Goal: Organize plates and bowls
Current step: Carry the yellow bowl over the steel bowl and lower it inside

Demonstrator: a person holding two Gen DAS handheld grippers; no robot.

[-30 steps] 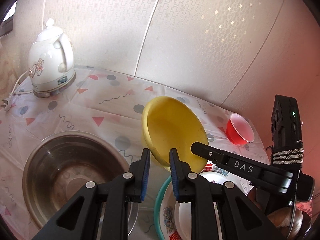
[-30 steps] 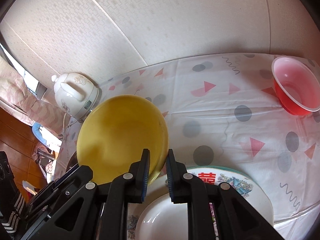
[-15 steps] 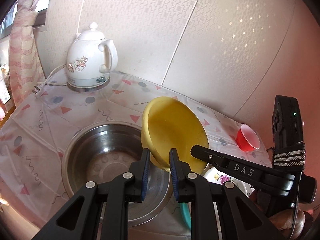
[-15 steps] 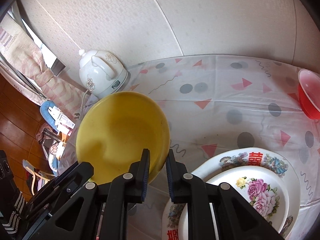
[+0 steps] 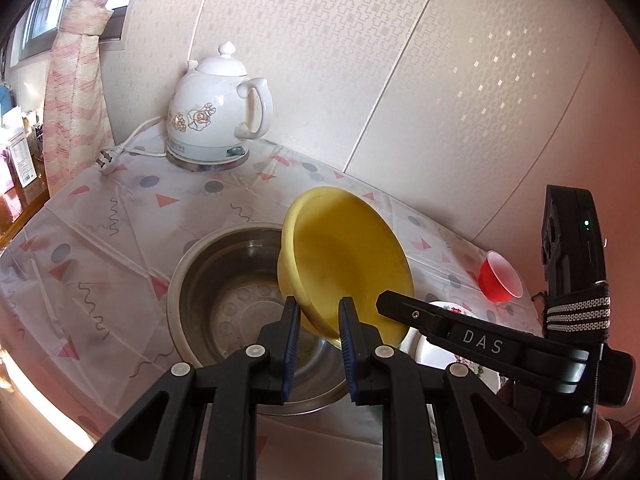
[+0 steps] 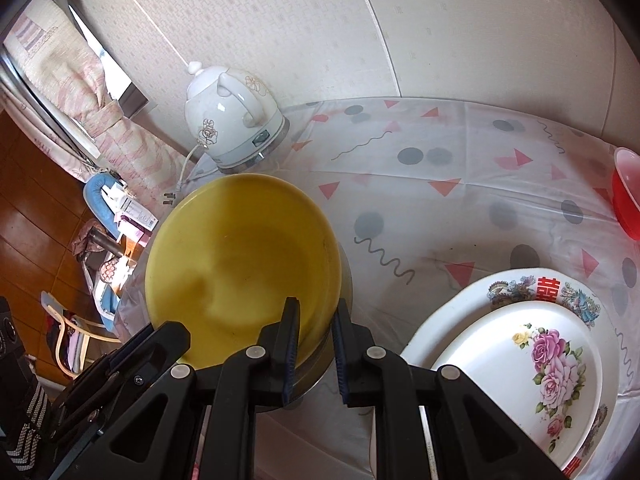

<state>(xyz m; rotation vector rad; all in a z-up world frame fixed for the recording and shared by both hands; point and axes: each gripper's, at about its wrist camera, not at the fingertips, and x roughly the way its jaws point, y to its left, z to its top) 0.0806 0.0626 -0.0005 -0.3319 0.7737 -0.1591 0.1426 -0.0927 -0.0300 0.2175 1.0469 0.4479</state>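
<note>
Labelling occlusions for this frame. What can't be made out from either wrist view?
- Steel basin: right wrist view, almost all hidden behind the yellow bowl.
- Floral plates: left wrist view, mostly hidden by the right claw.
- Red bowl: right wrist view, cut off by the edge.
- Clutter on the floor: right wrist view, too small to identify.

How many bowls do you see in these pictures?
3. The yellow bowl is held in the air by both grippers. The steel bowl stands on the table under it. The red bowl stands far right. Others may be hidden.
</note>
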